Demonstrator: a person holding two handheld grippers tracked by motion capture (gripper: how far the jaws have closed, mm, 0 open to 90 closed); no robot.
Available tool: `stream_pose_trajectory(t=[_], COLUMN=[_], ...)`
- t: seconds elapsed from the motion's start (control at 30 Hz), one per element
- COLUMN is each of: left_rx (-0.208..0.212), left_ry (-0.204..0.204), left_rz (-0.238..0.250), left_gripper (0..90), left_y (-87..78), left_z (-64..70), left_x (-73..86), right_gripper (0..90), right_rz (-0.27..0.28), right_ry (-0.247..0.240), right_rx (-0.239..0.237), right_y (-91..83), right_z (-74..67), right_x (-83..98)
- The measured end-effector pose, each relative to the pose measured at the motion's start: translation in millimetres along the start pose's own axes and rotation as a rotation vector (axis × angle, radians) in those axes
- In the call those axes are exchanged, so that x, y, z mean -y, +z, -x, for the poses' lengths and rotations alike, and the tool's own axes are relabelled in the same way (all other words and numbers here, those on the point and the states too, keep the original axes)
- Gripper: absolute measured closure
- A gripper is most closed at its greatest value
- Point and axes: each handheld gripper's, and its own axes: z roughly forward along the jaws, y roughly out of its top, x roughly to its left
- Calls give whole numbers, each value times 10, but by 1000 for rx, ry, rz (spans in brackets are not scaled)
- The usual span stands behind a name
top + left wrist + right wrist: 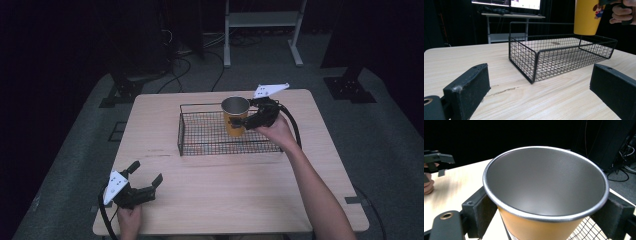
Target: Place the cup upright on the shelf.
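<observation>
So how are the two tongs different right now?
The right tongs are shut on the yellow cup, while the left tongs are open and hold nothing. The right ones hang over the wire basket; the left sit low near the table's front corner. Both are black, hand-held, with a pale plate on top.

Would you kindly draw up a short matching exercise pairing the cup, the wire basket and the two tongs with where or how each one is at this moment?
Things:
1. yellow cup
2. wire basket
3. left tongs
4. right tongs

States:
A. open, low over the near left of the table
B. resting on the table, nothing lying in it
C. held up above the basket
D. shut around the cup below its rim

Pairs: 1-C, 2-B, 3-A, 4-D
</observation>
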Motion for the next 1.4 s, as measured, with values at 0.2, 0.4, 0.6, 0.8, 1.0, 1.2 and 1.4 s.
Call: stream_pose_trajectory(t=[0.2, 0.4, 0.6, 0.8, 1.0, 1.2, 1.4], left_rx=[1, 2, 2, 2, 2, 2, 1], left_ry=[-1, -3, -3, -3, -3, -5, -4], left_rz=[2, 4, 4, 5, 5, 7, 7], left_gripper=[17, 17, 17, 16, 17, 17, 17], left_y=[0, 0, 0, -1, -3, -4, -4], left_z=[3, 1, 1, 2, -2, -2, -1], left_x=[0, 0, 1, 0, 0, 0, -1], right_gripper=[131, 131, 130, 130, 130, 130, 130], right_rz=[-26, -52, -75, -101, -140, -170, -208], right_ry=[6, 18, 49, 73, 78, 78, 76], right_rx=[2, -1, 8, 17, 34, 50, 62], right_y=[111, 206, 277, 361, 440, 486, 520], right_z=[64, 121, 202, 295, 355, 395, 422], right_x=[14, 83, 157, 251, 322, 369, 409])
